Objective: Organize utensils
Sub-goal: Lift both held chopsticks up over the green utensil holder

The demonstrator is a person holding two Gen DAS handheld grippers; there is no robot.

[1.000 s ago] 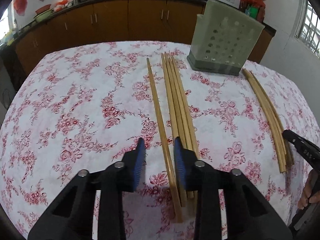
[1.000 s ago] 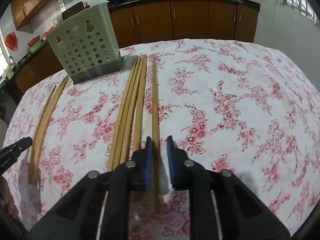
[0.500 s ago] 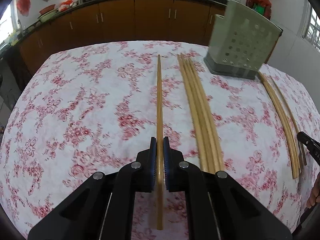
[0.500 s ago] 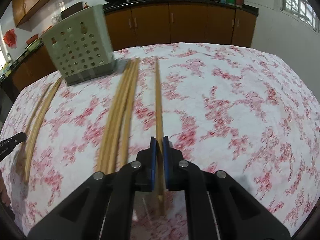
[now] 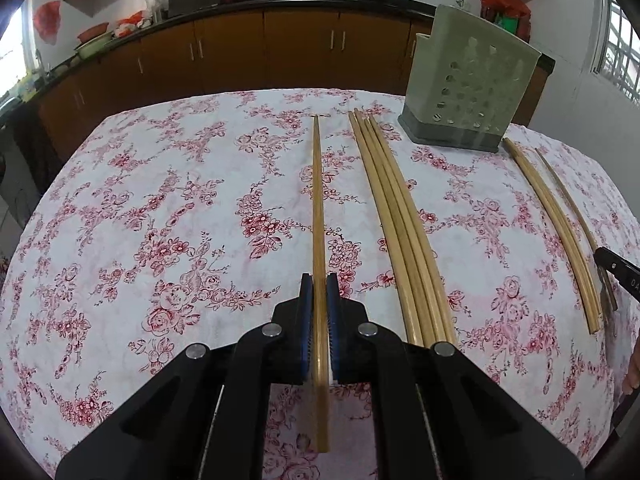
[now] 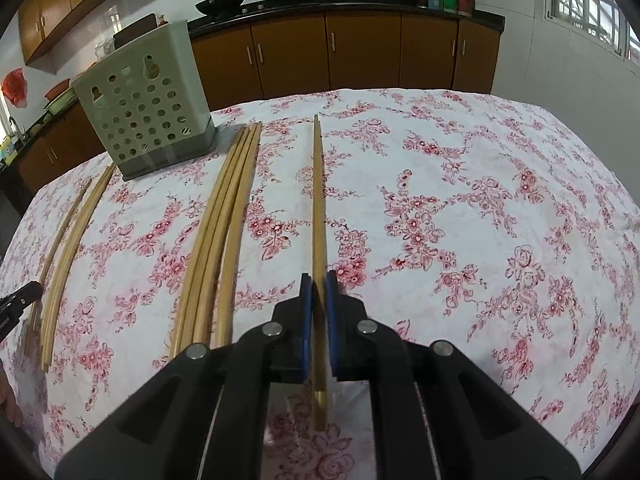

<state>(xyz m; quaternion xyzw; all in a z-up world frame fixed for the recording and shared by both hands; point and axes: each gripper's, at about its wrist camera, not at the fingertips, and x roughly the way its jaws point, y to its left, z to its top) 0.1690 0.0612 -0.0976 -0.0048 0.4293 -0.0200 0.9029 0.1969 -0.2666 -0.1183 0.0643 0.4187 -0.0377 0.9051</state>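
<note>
My left gripper (image 5: 319, 280) is shut on a single wooden chopstick (image 5: 317, 200) that runs straight away from me over the floral tablecloth (image 5: 160, 220). Right of it lies a bundle of several chopsticks (image 5: 400, 232). The pale green perforated utensil holder (image 5: 472, 92) stands upright at the back right. In the right wrist view, my right gripper (image 6: 319, 280) is shut on a lone chopstick (image 6: 318, 200). There the bundle (image 6: 224, 232) and the holder (image 6: 144, 112) sit to its left.
More chopsticks lie near the table's side edge (image 5: 556, 220) (image 6: 68, 248), with the black tip of the other gripper (image 5: 618, 274) (image 6: 20, 300) beside them. Brown kitchen cabinets (image 5: 240, 60) line the wall behind the table. The cloth drops away at the table's rounded edges.
My left gripper stood open astride the single chopstick, then centred on it and shut on it. My right gripper has kept its hold on its chopstick and barely moved.
</note>
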